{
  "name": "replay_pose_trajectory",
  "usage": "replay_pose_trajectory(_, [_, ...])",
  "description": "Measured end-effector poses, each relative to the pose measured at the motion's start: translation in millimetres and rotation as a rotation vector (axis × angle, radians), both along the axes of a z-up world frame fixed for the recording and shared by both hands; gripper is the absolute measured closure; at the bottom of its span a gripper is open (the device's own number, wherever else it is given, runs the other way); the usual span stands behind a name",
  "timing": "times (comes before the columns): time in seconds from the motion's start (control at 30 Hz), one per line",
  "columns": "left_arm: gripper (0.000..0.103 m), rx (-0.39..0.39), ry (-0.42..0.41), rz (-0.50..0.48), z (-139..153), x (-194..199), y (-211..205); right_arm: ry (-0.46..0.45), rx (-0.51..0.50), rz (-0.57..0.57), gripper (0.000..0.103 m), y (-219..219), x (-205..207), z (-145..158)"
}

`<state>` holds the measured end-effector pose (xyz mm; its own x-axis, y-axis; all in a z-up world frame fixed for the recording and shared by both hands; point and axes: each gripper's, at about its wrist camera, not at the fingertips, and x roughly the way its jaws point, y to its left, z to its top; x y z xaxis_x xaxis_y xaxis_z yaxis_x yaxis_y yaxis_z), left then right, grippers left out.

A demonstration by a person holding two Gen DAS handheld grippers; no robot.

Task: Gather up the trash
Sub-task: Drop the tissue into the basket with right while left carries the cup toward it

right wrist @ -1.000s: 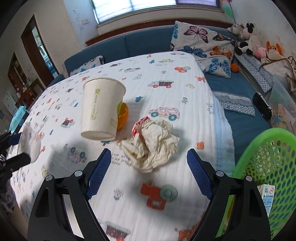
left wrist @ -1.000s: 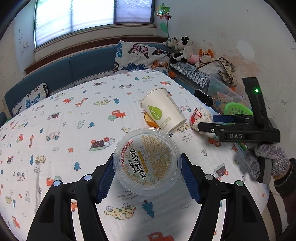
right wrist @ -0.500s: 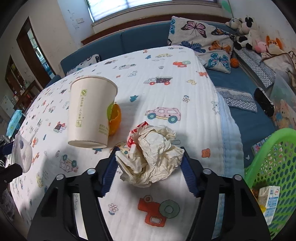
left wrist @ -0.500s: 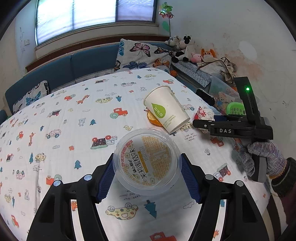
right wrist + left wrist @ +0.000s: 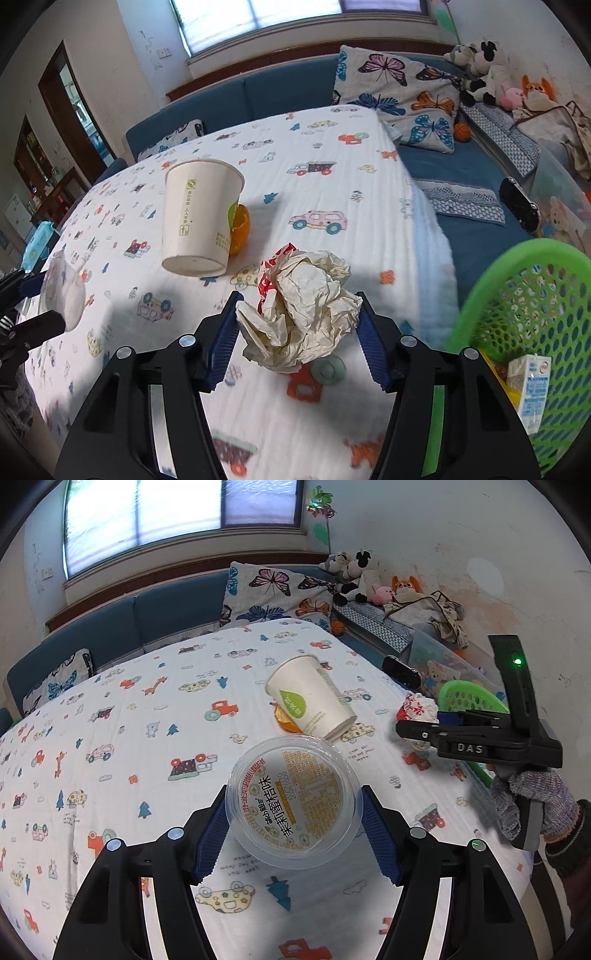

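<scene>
Right gripper (image 5: 297, 334): jaws closing on the crumpled paper wad (image 5: 301, 314), pads pressing both its sides just above the printed tablecloth (image 5: 332, 177). Left gripper (image 5: 293, 834) clamped on a clear plastic lidded cup (image 5: 293, 801), held off the cloth. Risk: soft wad compresses, could slip out before reaching the green mesh basket (image 5: 524, 295) at the right. Nearby: tipped paper cup (image 5: 201, 218), orange peel (image 5: 240, 229) behind it; neither blocks the path.

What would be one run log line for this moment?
left claw: shut on clear round plastic tub | right claw: closing on crumpled cream paper ball | green mesh plastic basket: beside table
</scene>
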<state>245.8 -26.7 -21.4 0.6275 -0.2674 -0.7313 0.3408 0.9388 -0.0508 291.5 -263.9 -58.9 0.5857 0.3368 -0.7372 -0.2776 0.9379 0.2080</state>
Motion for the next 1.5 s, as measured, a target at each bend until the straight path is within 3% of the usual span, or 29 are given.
replay_pose_trajectory(0.23, [0.037,-0.006,-0.006,-0.033,5,-2,-19,-0.01,-0.022,-0.052,0.043,-41,-19,10])
replay_pose_trajectory(0.7, [0.037,0.002,-0.005,-0.111,11,-3,-65,0.016,-0.091,-0.278,0.039,-156,-21,4])
replay_pose_trajectory(0.83, [0.037,0.005,-0.002,-0.134,11,-2,-77,0.018,-0.089,-0.32,0.029,-175,-20,3])
replay_pose_trajectory(1.5, [0.037,-0.015,0.013,-0.301,18,19,-200,-0.064,-0.102,-0.357,0.025,-215,-87,34])
